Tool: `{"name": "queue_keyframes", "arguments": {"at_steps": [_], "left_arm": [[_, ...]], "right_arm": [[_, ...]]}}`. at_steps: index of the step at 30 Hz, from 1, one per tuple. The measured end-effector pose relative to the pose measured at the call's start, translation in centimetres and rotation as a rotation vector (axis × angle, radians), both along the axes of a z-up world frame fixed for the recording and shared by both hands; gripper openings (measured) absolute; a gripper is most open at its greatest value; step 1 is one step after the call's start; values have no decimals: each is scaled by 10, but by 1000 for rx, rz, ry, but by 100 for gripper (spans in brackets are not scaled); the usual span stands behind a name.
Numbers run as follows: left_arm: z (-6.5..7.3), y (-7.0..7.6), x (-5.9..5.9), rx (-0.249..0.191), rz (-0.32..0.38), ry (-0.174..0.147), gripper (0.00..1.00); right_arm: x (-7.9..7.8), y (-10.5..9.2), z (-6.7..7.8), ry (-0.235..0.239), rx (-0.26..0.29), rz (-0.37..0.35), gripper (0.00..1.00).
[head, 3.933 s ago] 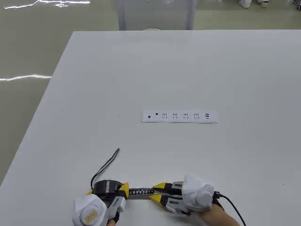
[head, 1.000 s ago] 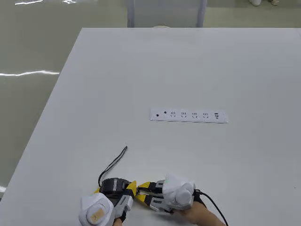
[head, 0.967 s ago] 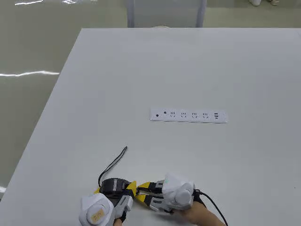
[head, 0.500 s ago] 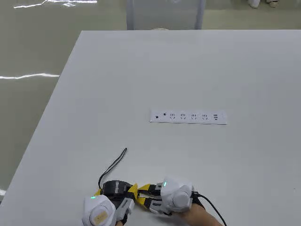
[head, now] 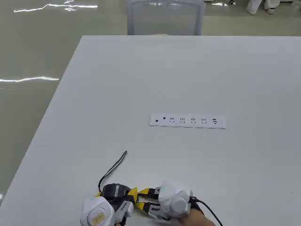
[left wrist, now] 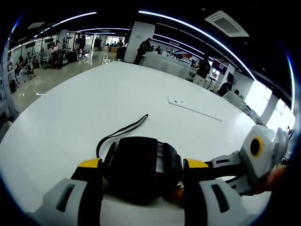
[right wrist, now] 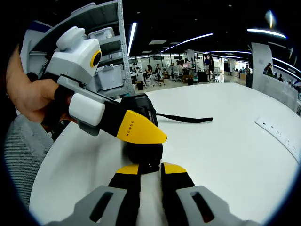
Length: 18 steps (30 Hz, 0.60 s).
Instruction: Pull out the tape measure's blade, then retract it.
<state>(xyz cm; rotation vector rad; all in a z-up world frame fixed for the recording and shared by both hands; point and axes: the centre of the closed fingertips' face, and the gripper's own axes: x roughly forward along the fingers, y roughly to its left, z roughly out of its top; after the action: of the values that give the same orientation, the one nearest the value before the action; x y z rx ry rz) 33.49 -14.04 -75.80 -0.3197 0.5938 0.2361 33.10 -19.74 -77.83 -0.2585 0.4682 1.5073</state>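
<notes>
The black tape measure lies near the table's front edge, its black wrist strap trailing away from it. My left gripper is shut on the case, one yellow-tipped jaw on each side. My right gripper sits right up against the case's mouth, jaws nearly together with a thin slot between them. The blade is hidden there; no length of it shows between case and jaws. In the head view the left gripper and right gripper almost touch.
A white power strip lies flat in the middle of the white table. The table's left edge runs close to the grippers. A grey chair stands at the far edge. A cable trails from the right gripper.
The right gripper has moved left toward the case, and the stretch of blade shown 3.9 s ago has gone back in. The head camera has tilted, shifting the picture.
</notes>
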Motion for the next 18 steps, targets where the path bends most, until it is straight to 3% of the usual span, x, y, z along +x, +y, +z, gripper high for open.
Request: {"name": "queue_keyframes", "arguments": {"at_steps": [12, 18], "left_arm": [[9, -3, -1, 5, -38, -6, 69], [16, -7, -2, 36, -92, -12, 70]], "right_arm": [[3, -9, 10, -17, -8, -26, 24], [2, -13, 19, -31, -10, -45, 27]]}}
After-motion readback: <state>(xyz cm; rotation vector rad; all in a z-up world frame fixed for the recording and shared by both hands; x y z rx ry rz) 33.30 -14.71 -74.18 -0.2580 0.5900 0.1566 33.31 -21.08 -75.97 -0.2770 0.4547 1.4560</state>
